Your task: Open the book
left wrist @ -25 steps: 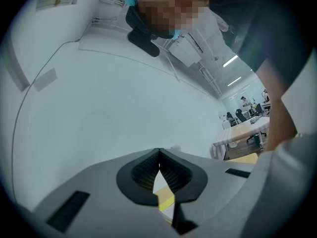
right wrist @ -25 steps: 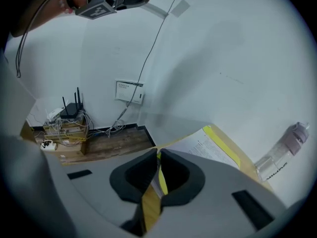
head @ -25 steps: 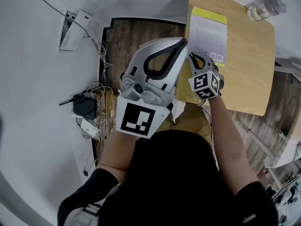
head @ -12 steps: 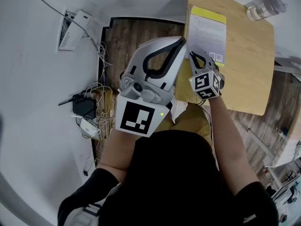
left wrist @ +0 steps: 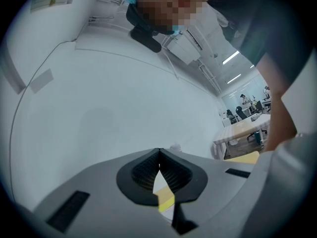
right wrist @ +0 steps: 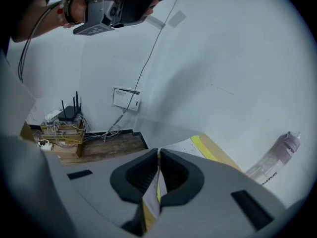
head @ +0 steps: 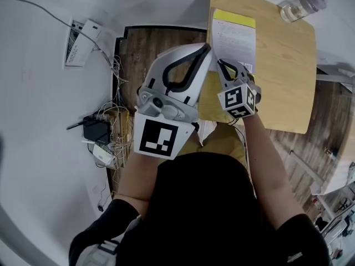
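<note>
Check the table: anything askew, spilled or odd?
Nothing spilled or damaged. The book lies flush with the table's wall-side edge, its near edge pinched in the shut right gripper. A clear bottle stands close to the far corner. Loose cables clutter the floor by the wall.

book: white cover, yellow band, black print | surface: light wood grain | left gripper: pale grey, black ribbed jaws | right gripper: pale grey, black jaws, black-and-white square markers | floor: dark brown planks | wall: white
</note>
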### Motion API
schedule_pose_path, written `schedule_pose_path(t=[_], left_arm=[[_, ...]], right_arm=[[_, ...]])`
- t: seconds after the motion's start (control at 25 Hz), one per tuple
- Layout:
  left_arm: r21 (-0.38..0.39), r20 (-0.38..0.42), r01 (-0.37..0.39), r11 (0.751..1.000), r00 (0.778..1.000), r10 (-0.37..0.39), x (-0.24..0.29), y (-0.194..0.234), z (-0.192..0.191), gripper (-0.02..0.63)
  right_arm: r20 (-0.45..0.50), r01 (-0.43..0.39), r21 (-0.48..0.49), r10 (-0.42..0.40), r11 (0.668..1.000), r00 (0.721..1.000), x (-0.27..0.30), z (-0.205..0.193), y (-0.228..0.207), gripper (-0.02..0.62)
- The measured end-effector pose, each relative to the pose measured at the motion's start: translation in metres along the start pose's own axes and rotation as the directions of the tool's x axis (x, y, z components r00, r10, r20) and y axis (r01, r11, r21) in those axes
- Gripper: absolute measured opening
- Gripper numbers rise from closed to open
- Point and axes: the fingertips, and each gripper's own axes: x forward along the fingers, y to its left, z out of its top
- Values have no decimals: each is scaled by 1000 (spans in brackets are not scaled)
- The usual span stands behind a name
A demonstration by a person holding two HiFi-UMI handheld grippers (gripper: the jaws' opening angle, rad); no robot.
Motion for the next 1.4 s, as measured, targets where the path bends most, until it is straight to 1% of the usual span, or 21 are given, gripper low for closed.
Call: schedule_pose_path(t=[0.12,0.4,0.56,0.72,0.88,1.08,1.4], left_arm=[[15,-1,-5,1000,1000,5,5,-2,4,11],[50,-16,-13,999,1000,14,19,-10,11,11],[54,-24,-11,998,1000,12,25,-20,12,11],[75,-35,-1,997,999,3,34,-32,14,11],[72,-29,-1,997,1000,3,44,-39,19,11],[35,-22,1,999,1000,-1,54,-46,23,11],[57,-38,2,998,999,1,71,-62,27,11]], right_arm=[[15,8,-34,-7,999,1000,-10,4,-7,40],[66,48,-34,-46,998,997,-34,13,-33,39],[80,68,-51,-64,996,995,-47,12,-46,40],[93,86,-61,-80,994,992,-58,10,-58,40],[114,112,-54,-105,992,988,-68,10,-72,40],[116,122,-57,-115,991,987,-81,2,-85,40],[127,149,-49,-141,988,982,-99,-12,-106,40]])
